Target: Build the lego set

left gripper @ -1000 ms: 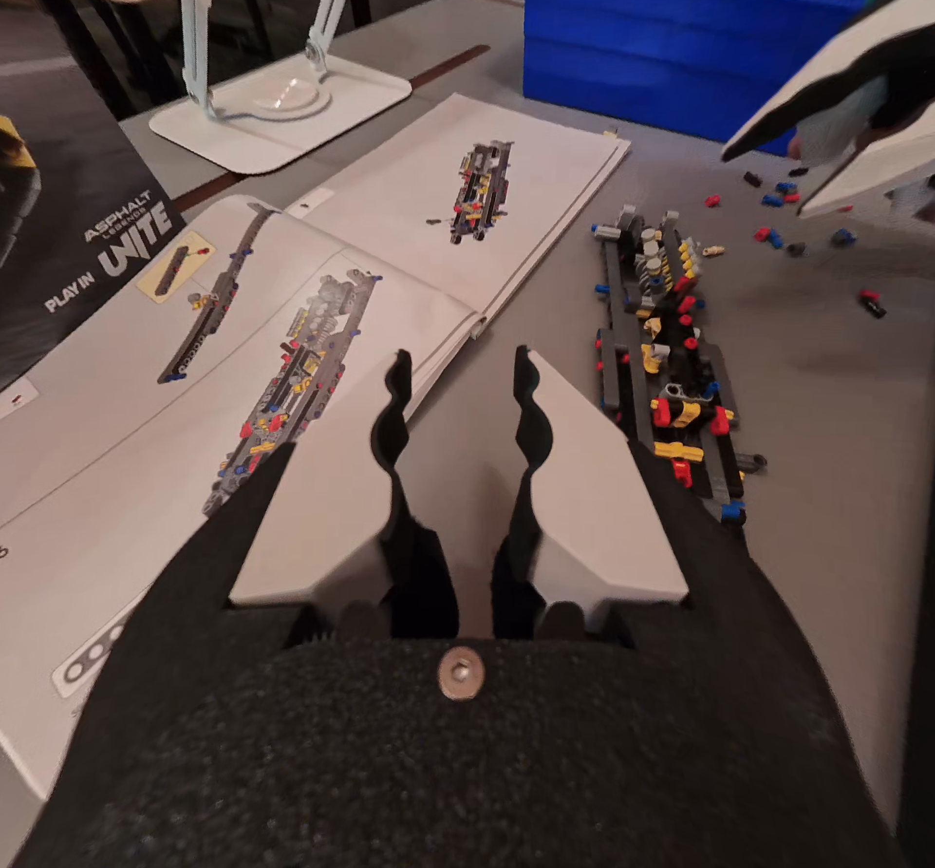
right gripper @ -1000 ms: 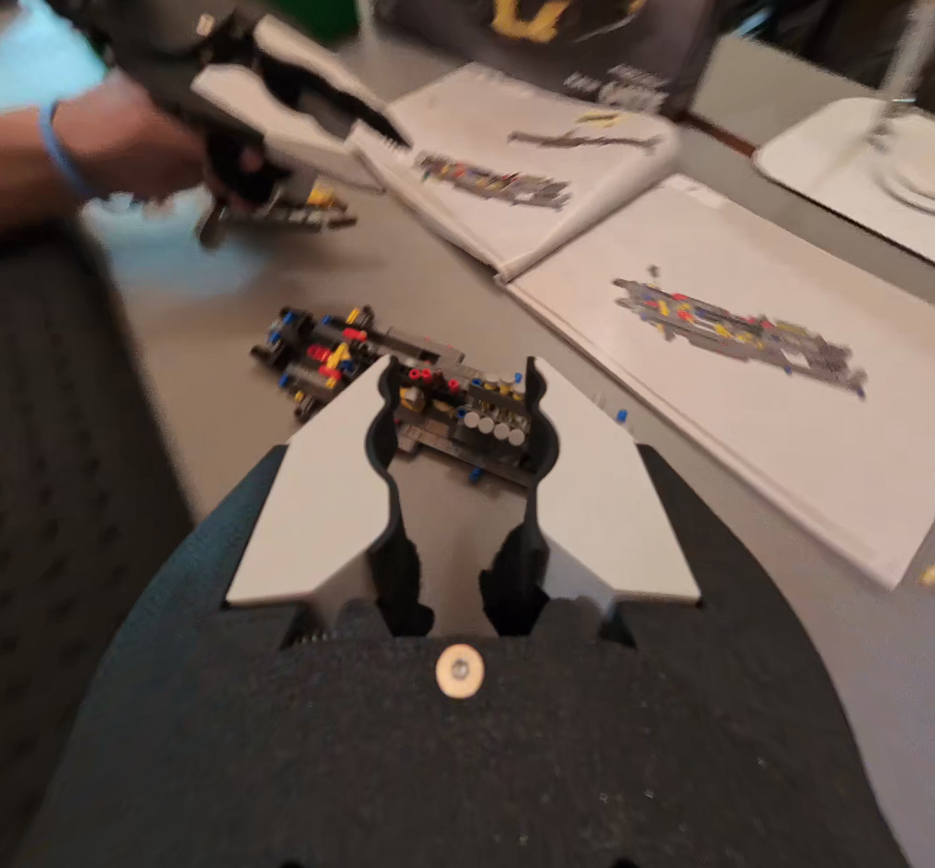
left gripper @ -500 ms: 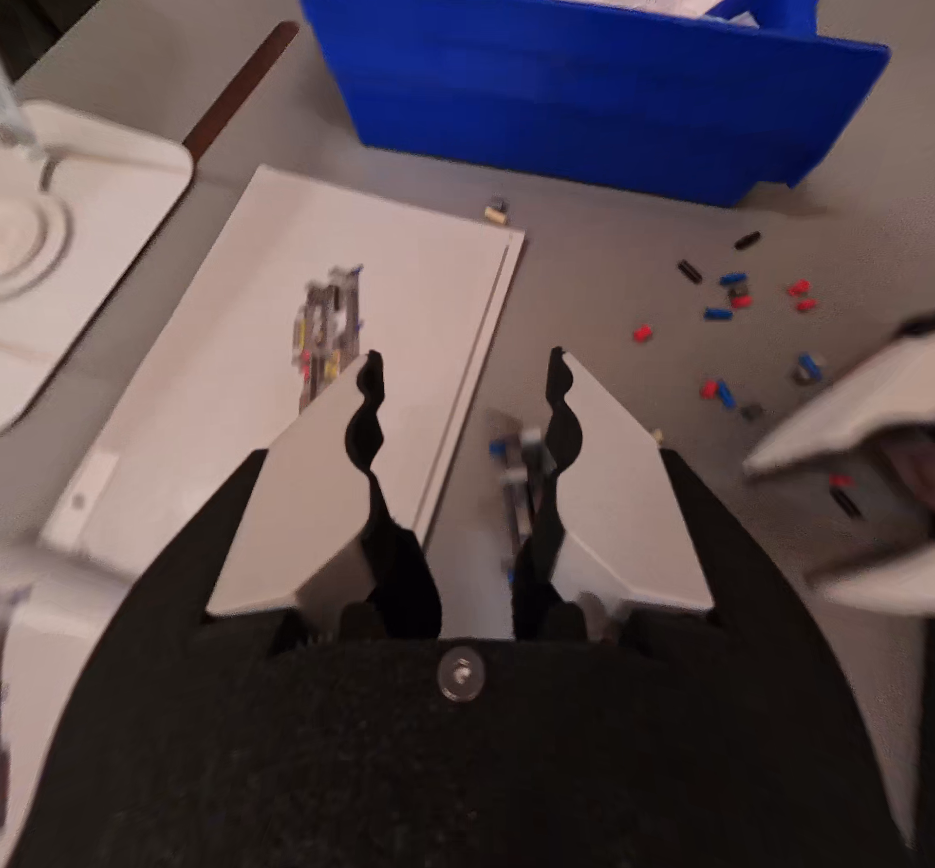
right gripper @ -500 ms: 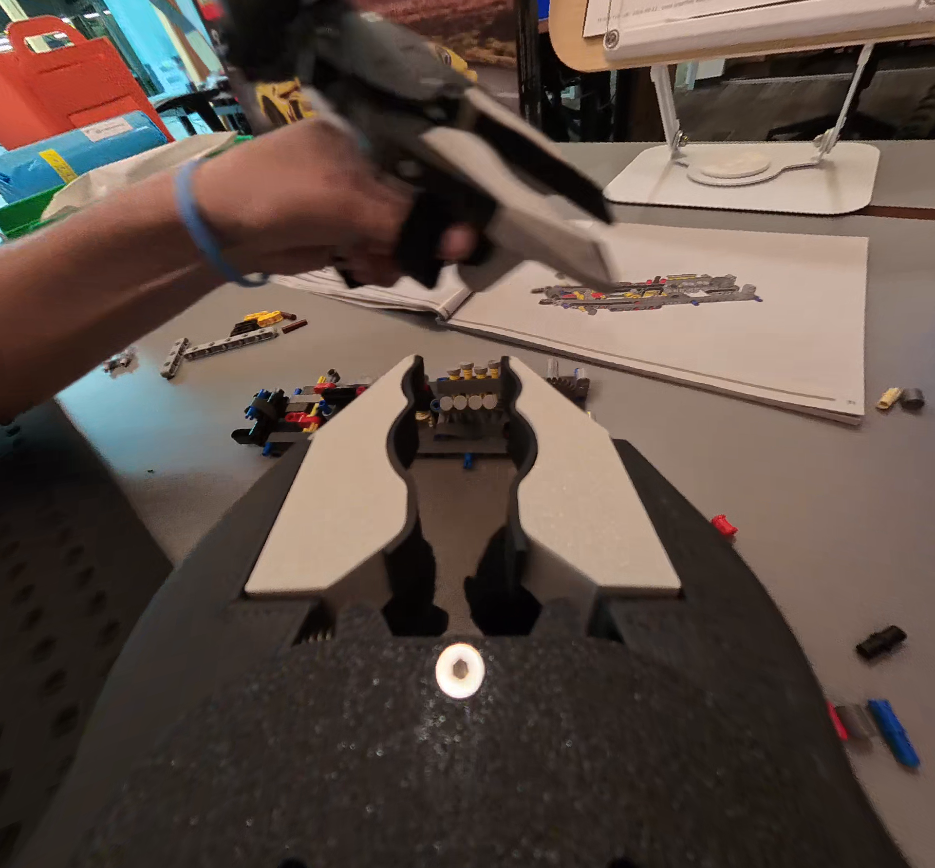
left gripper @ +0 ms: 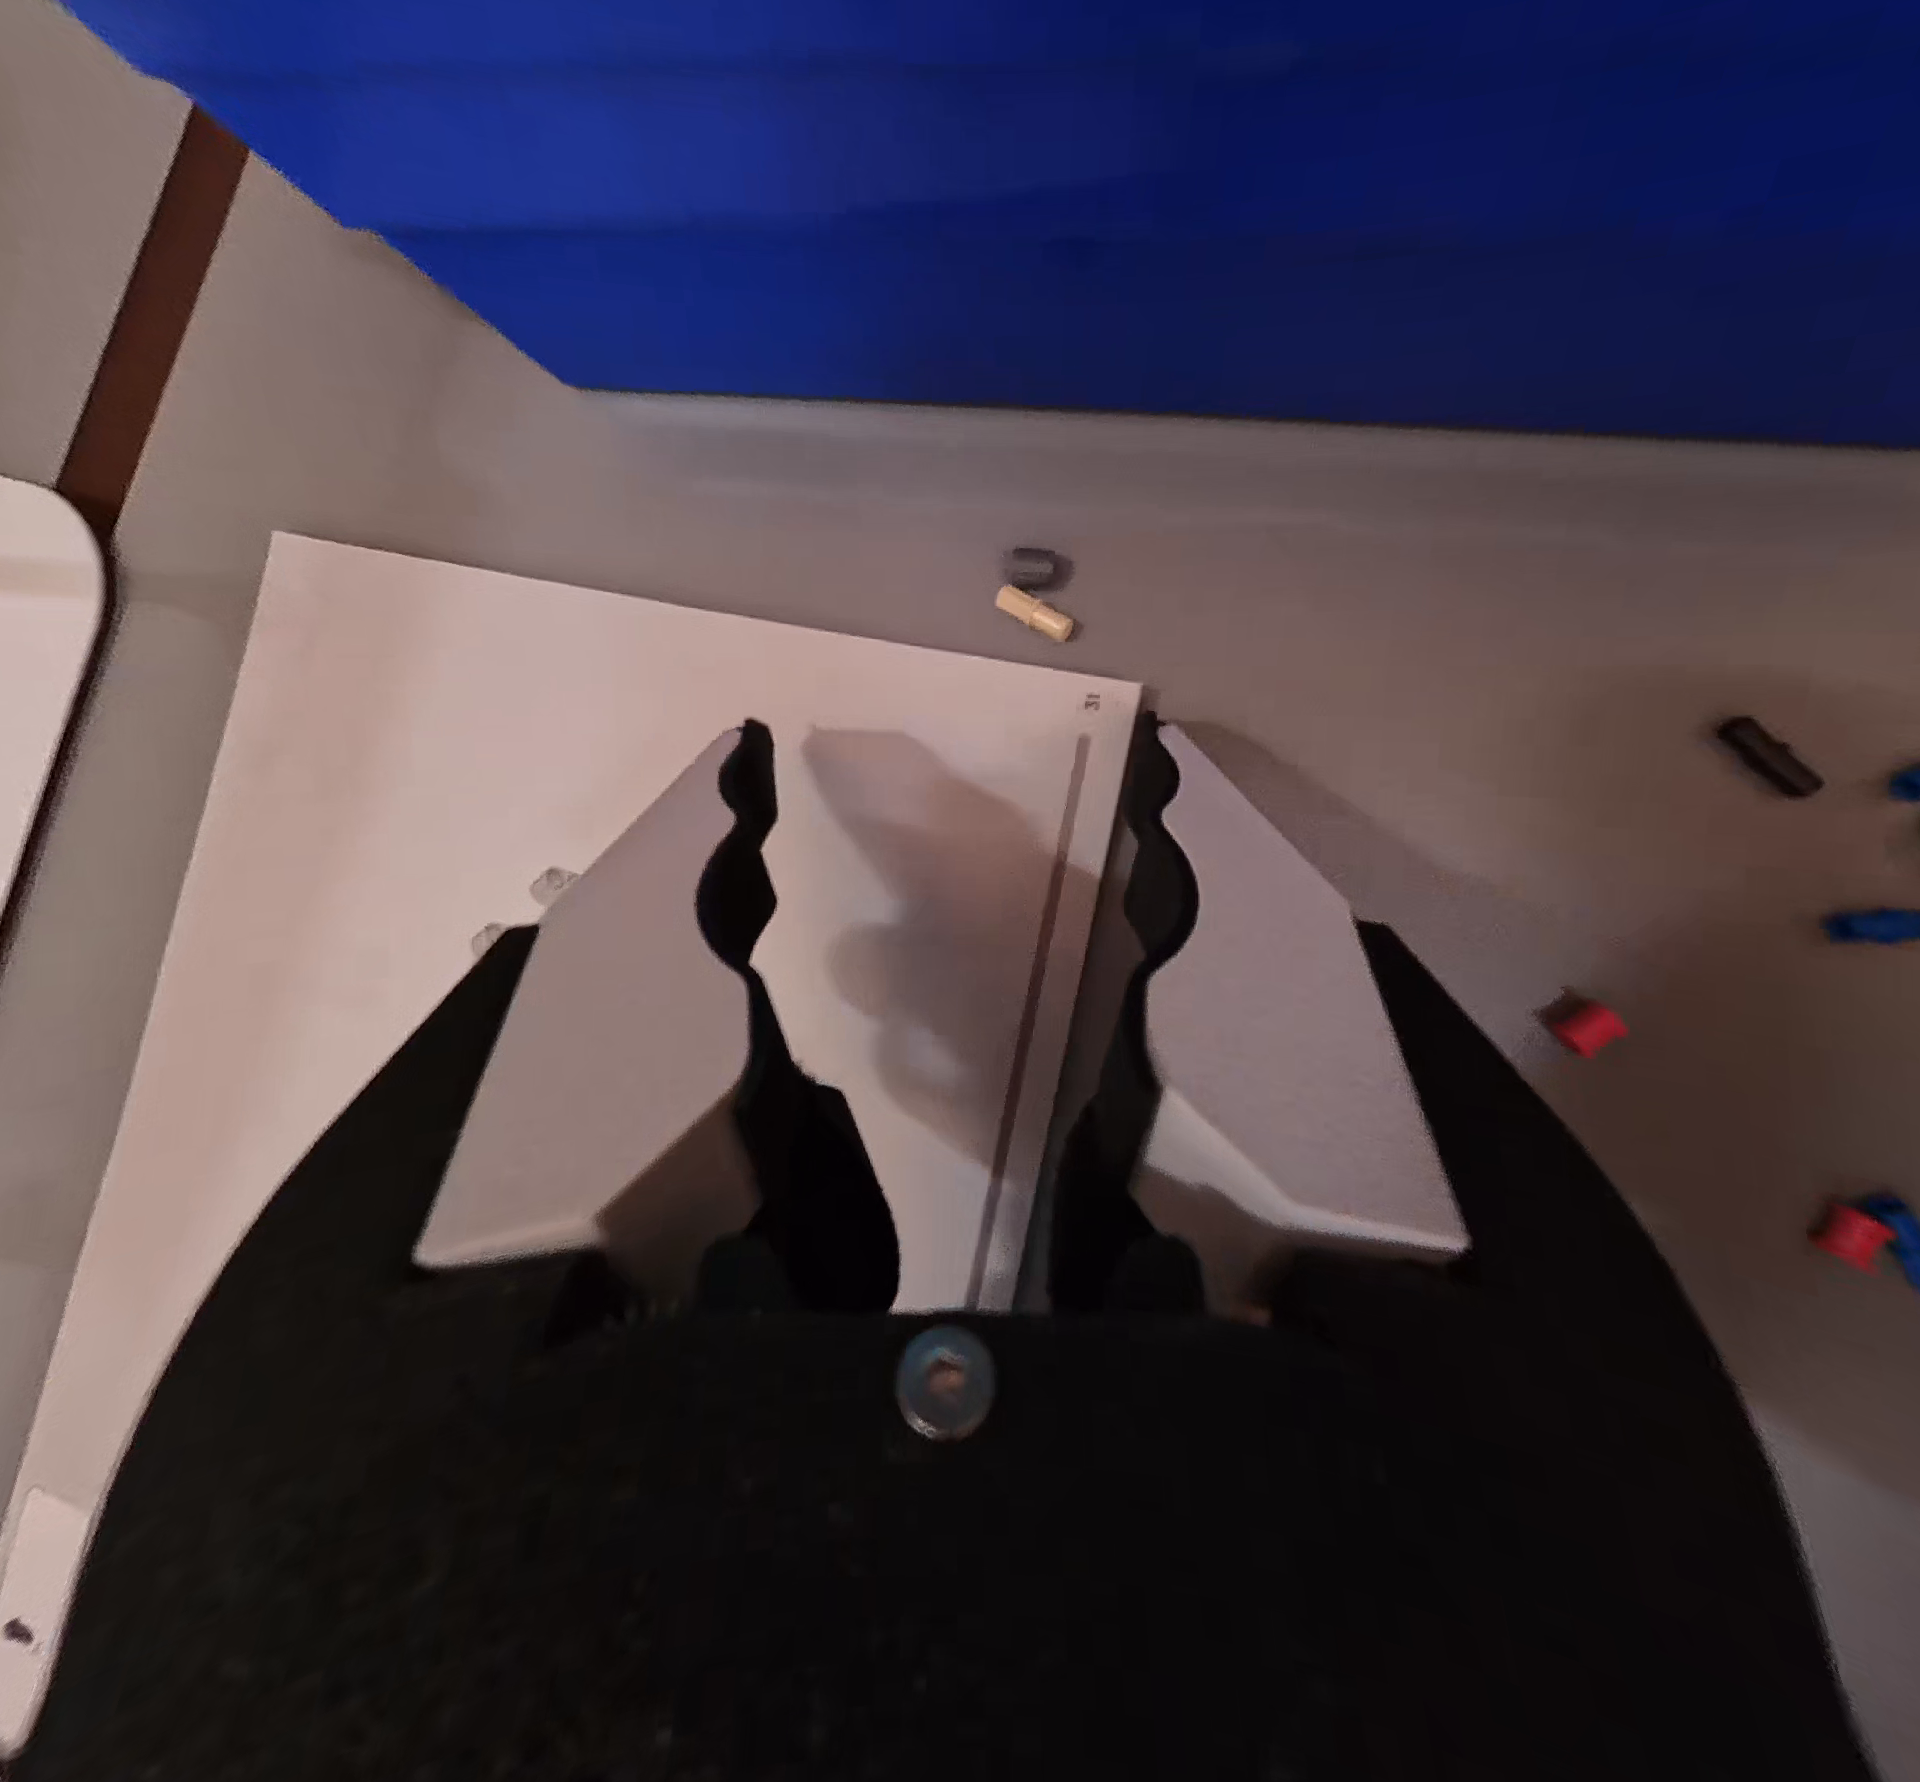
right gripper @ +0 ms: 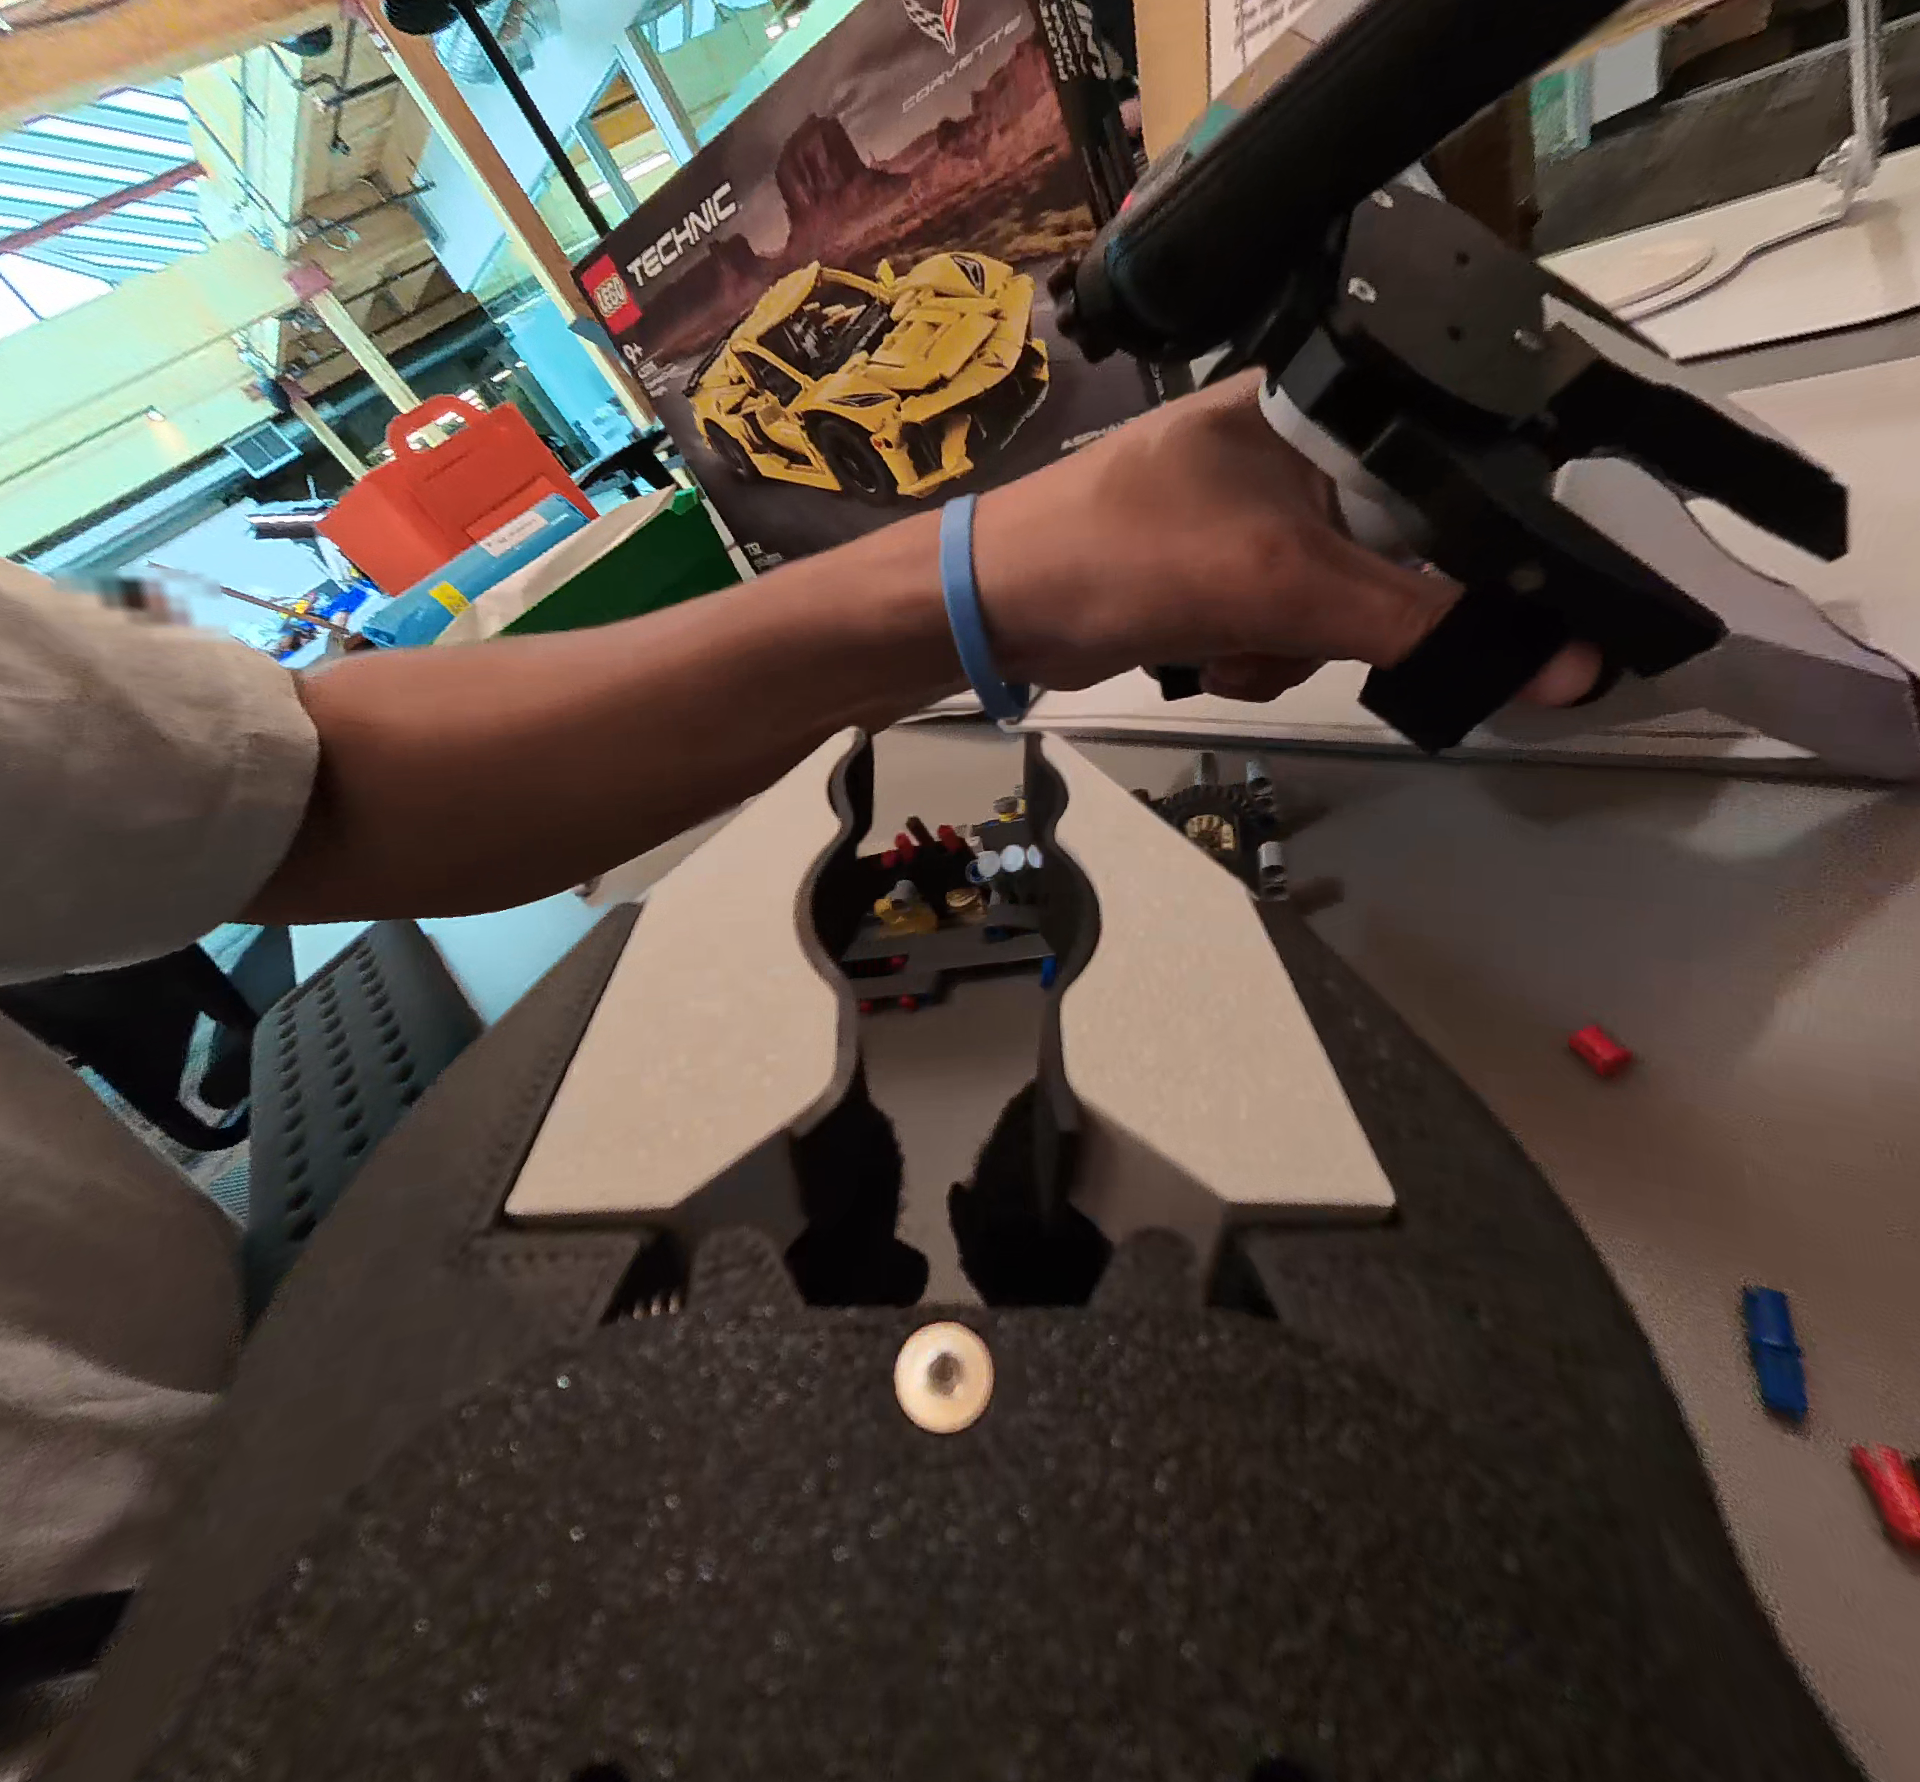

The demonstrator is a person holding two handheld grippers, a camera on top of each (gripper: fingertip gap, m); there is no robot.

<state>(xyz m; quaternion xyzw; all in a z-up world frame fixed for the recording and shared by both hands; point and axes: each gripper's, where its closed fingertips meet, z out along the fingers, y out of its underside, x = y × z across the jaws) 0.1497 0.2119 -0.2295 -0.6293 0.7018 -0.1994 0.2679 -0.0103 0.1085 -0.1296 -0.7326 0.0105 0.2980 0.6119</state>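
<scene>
Two open grippers above a grey table with the half-built Lego model.

The grey table [left gripper: 1455,589] carries a big blue plastic bin [left gripper: 1039,122] at the far side and a white paper instruction booklet [left gripper: 520,745] near it. The left gripper [left gripper: 945,730] hangs over the booklet corner, its jaws wide apart and holding nothing. The right gripper [right gripper: 945,776] points at the dark grey Lego chassis with red and yellow parts [right gripper: 940,911], which lies on the table just past its half-open, empty jaws. Small red and blue loose pins [left gripper: 1584,1024] lie on the right, and a beige pin [left gripper: 1034,612] lies just beyond the booklet.
</scene>
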